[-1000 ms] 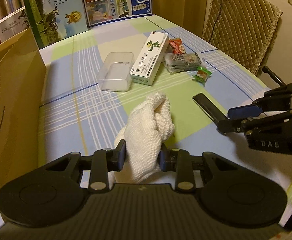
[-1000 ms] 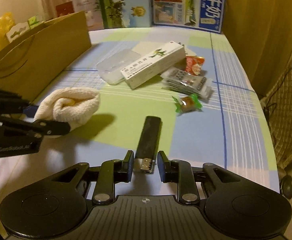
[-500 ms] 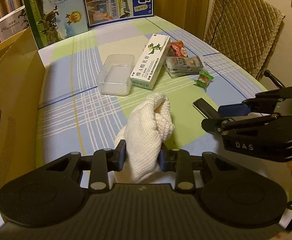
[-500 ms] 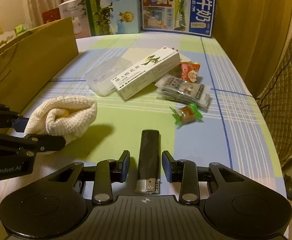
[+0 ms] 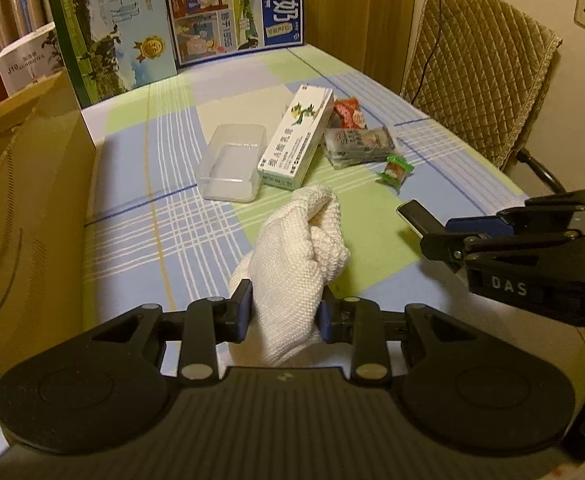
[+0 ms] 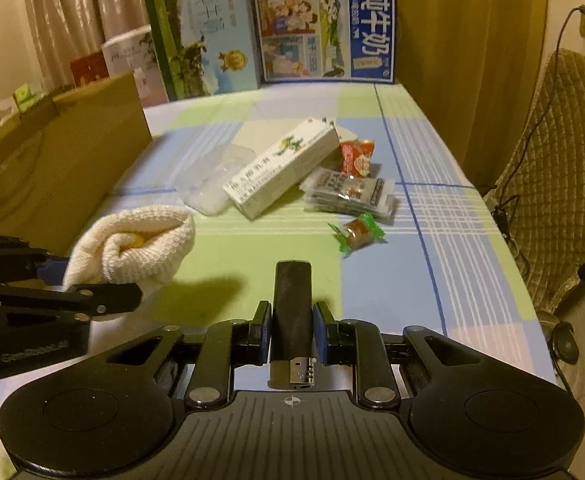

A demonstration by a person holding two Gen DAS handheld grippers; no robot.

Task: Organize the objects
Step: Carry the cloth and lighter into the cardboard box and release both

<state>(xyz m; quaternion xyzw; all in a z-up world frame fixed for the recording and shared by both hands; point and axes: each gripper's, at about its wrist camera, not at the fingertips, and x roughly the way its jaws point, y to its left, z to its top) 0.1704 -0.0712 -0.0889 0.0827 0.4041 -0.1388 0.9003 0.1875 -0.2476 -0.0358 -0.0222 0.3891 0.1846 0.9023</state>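
My left gripper (image 5: pixel 284 312) is shut on a rolled white towel (image 5: pixel 296 256) and holds it just above the checked tablecloth. The towel also shows in the right wrist view (image 6: pixel 136 240), at the left, with the left gripper's fingers (image 6: pixel 104 300) around it. My right gripper (image 6: pixel 291 330) is shut on a black lighter (image 6: pixel 291 304), metal end toward the camera. In the left wrist view the lighter (image 5: pixel 414 212) sticks out of the right gripper's fingers (image 5: pixel 440 244) at the right.
A clear plastic box (image 5: pixel 232 164), a white medicine carton (image 5: pixel 296 140), a red snack packet (image 6: pixel 355 158), a grey packet stack (image 6: pixel 348 192) and a green-wrapped candy (image 6: pixel 358 232) lie mid-table. A brown paper bag (image 5: pixel 24 208) stands at left. Milk cartons (image 6: pixel 324 32) line the back. A padded chair (image 5: pixel 476 80) stands at right.
The right gripper closed on the lighter, which now sits deeper between its fingers, and lifted it. The left gripper still holds the towel, barely moved.
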